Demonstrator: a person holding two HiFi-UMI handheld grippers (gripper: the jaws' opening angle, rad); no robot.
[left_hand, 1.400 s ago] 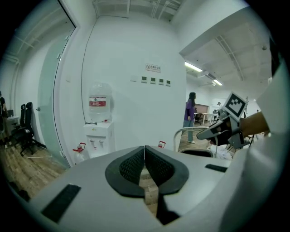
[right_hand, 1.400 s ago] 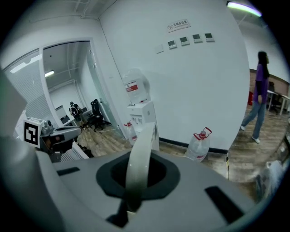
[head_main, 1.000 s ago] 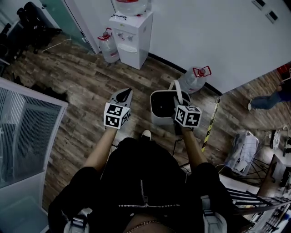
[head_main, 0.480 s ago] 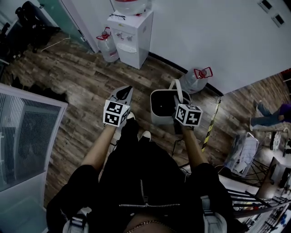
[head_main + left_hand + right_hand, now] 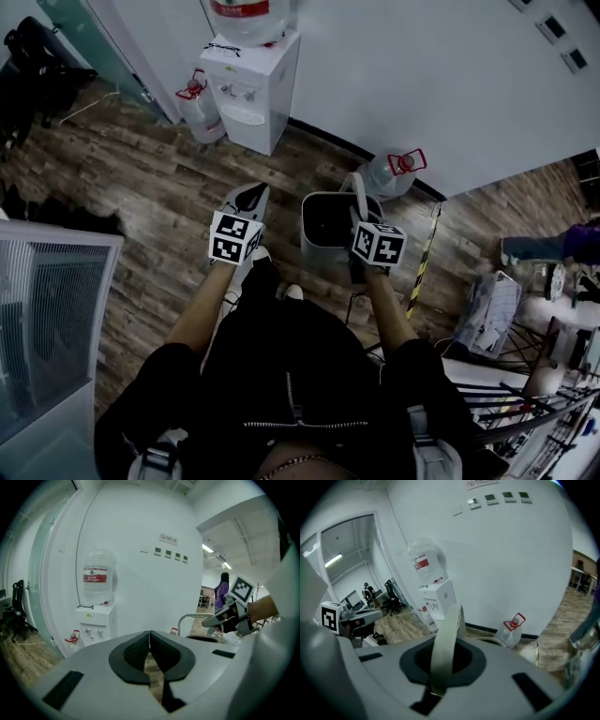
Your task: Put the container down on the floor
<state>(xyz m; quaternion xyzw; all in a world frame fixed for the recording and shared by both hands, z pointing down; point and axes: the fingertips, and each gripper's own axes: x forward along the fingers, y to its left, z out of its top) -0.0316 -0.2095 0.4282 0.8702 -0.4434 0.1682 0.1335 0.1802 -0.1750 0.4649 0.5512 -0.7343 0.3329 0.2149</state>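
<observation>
The person stands on the wooden floor with a gripper in each hand. The right gripper has its jaws closed tight on the pale handle of the grey container, and the handle stands upright. The container is in front of the person's feet, near a water bottle by the wall. I cannot tell if its bottom touches the floor. The left gripper, beside the container, has its jaws pressed together with nothing between them.
</observation>
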